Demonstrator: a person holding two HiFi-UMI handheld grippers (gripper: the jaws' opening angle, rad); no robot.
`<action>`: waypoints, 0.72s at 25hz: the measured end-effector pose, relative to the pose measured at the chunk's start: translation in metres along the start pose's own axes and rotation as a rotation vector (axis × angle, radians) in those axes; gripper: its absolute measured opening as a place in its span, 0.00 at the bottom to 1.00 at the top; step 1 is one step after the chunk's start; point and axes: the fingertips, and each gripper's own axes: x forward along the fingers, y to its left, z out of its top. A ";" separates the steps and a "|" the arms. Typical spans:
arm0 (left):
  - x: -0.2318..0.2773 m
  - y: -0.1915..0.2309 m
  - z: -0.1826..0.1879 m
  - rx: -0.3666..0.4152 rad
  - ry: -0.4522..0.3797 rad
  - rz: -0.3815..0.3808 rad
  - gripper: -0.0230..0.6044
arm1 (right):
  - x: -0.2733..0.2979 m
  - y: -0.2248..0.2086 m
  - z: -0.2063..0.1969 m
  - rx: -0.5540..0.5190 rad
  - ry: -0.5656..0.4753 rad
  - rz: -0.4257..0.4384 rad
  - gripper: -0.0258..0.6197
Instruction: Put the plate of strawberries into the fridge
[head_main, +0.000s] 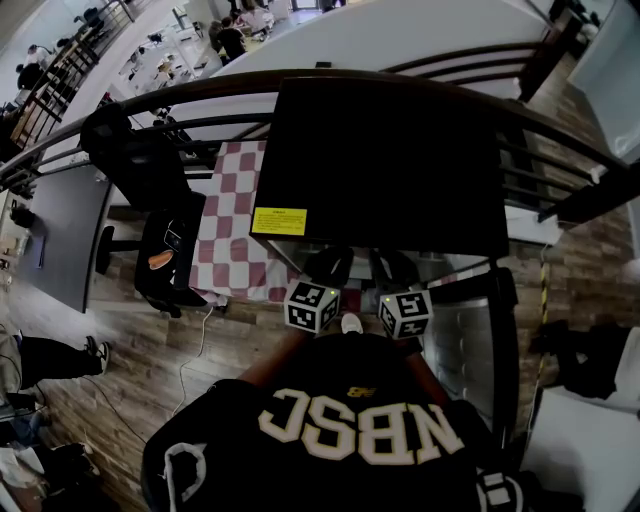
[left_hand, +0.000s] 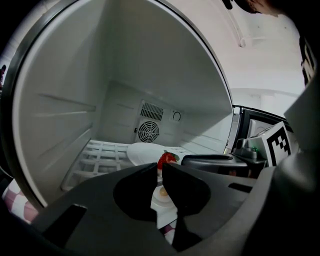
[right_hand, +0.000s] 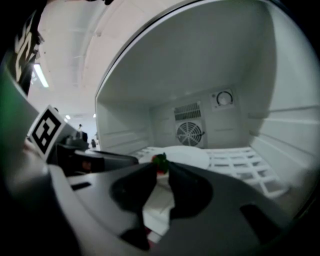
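Gripping the near rim of the plate (left_hand: 142, 152), you have both tools side by side at the mouth of the fridge (head_main: 390, 160). Your left gripper (left_hand: 159, 167) has its jaws drawn almost together, with only a thin slot between them, and the white rim sits in that slot. Your right gripper (right_hand: 163, 167) pinches the same rim the same way, a touch wider. Neither is empty.

Just past the jaw tips, inside the fridge, a red strawberry (left_hand: 166, 159) with a green cap lies on the plate; any other fruit is hidden by the jaws. The plate reaches in over the white wire shelf (left_hand: 100, 155) low in the fridge, though it is not clear whether it rests on the bars or hangs just above them. Farther in, the round fan grille (left_hand: 148, 131) marks the fridge's back wall, apart from the plate's far edge.

By my reading the carry is nearly done, since the plate is through the fridge's opening. What is left is to settle it on the shelf, let both pairs of jaws go, and back out of the fridge.
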 end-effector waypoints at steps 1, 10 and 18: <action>0.001 0.001 -0.001 0.000 0.001 0.004 0.11 | 0.001 -0.001 0.000 -0.003 0.001 0.000 0.18; -0.003 -0.001 0.003 0.000 -0.008 0.018 0.11 | -0.008 -0.010 0.002 0.034 -0.012 -0.030 0.17; -0.024 -0.009 -0.006 -0.027 -0.016 0.021 0.11 | -0.032 -0.007 -0.005 0.083 -0.025 -0.060 0.17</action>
